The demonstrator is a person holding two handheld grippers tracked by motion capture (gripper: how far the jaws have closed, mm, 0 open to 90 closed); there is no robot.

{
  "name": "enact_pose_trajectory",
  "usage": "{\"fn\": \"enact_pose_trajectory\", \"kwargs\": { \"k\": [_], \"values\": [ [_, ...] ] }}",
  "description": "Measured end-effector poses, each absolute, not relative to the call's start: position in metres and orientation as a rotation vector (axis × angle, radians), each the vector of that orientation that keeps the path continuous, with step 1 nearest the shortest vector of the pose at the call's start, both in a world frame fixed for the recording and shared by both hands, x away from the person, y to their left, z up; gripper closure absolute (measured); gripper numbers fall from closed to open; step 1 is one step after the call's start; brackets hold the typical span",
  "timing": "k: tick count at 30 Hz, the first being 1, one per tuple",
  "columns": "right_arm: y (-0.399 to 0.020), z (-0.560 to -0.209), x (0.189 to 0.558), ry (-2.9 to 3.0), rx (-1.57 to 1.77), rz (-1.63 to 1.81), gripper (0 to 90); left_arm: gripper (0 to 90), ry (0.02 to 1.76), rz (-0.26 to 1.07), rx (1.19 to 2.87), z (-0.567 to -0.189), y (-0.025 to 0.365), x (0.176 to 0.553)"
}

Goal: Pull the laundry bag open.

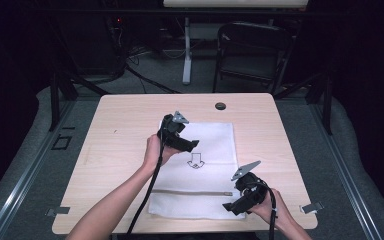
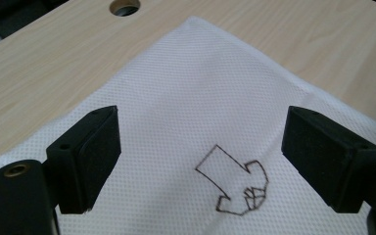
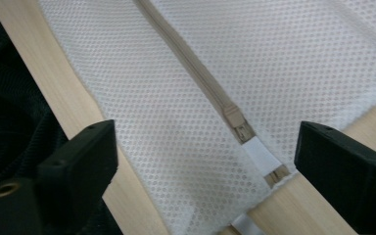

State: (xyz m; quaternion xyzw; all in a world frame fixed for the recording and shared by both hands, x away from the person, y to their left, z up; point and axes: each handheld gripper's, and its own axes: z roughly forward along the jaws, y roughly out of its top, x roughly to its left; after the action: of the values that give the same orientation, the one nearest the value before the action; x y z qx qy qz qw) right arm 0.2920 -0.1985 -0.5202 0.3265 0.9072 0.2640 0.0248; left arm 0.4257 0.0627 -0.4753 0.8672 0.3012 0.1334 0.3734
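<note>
A white mesh bag (image 1: 207,165) lies flat on the wooden table (image 1: 125,130), with a black arrow drawing (image 1: 196,162) in its middle and a beige zipper (image 1: 190,192) running across near its front edge. My left gripper (image 1: 192,145) hovers over the bag's far left part, open, with the arrow drawing (image 2: 235,181) and bare mesh (image 2: 191,98) between its pads. My right gripper (image 1: 228,206) is at the bag's front right corner, open above the zipper pull (image 3: 238,125). Neither holds anything.
A round cable hole (image 1: 220,106) sits at the table's far edge. A dark folding chair (image 1: 252,50) and a white table leg (image 1: 186,50) stand behind the table. Metal clips (image 1: 311,207) lie near the front corners. Bare wood surrounds the bag.
</note>
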Motion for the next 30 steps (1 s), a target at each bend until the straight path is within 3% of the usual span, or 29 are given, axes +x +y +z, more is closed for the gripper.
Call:
{"fn": "enact_pose_trajectory", "kwargs": {
  "k": [5, 15, 30],
  "values": [
    [-0.206, -0.519, 0.296, 2.779, 1.039, 0.820, 3.9, 11.7, 0.723, 0.311, 2.234, -0.476, 0.070, 0.405],
    [-0.212, -0.518, 0.298, 2.750, 1.069, 0.807, 6.1, 8.1, 0.678, 0.294, 2.265, -0.485, 0.076, 0.379],
    [-0.219, -0.518, 0.300, 2.696, 1.112, 0.788, 25.2, 6.3, 0.587, 0.208, 2.293, -0.496, 0.061, 0.363]
  ]
}}
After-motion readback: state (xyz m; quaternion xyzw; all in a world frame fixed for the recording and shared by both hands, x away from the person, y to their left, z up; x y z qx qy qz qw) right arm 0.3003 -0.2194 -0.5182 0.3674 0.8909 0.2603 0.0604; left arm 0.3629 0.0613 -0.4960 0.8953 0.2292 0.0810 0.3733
